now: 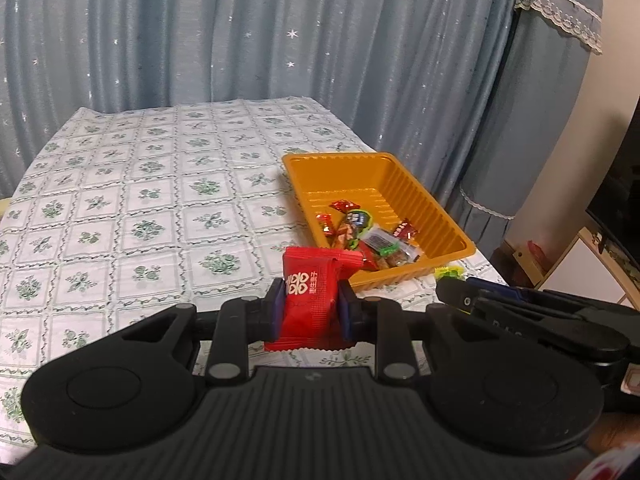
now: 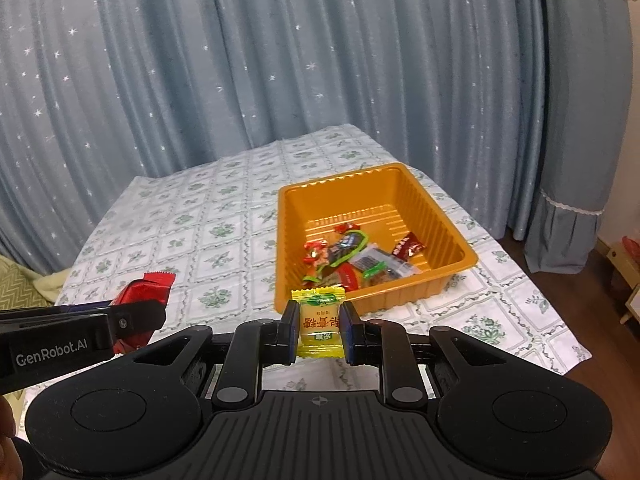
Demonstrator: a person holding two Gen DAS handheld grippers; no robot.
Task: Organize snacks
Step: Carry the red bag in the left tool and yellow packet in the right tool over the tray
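Left wrist view: the left tongs (image 1: 313, 307) are seen pinching a red snack packet (image 1: 310, 300), held upright between the blue pads, white print on its front. The packet is held above the tabletop (image 1: 140, 200), which is covered by a white cloth with green floral squares. An orange tray (image 1: 404, 184) is noted near the right edge of the tabletop, just beyond the packet; its ribbed walls are visible. A heap of wrapped snacks (image 1: 368, 236) is gathered in the tray's near end, the far end being bare. The right tongs (image 1: 450, 286) are seen low at the right, close to the tray's near corner, with a scrap of yellow-green wrapper showing at their tip. A blue star-speckled curtain (image 1: 240, 32) is hung behind the tabletop.

Right wrist view: the right tongs (image 2: 320, 326) are seen pressed onto a yellow candy (image 2: 319, 322), its crimped top edge and green mark pointing up. The candy is held just short of the near wall of the orange tray (image 2: 448, 216), above the cloth. The wrapped snacks (image 2: 352, 258) are again seen at the tray's near end. The left tongs (image 2: 160, 312) are seen at the left, side on, with the red snack packet (image 2: 146, 288) gripped at their tip, over the left part of the tabletop (image 2: 200, 232) and apart from the tray
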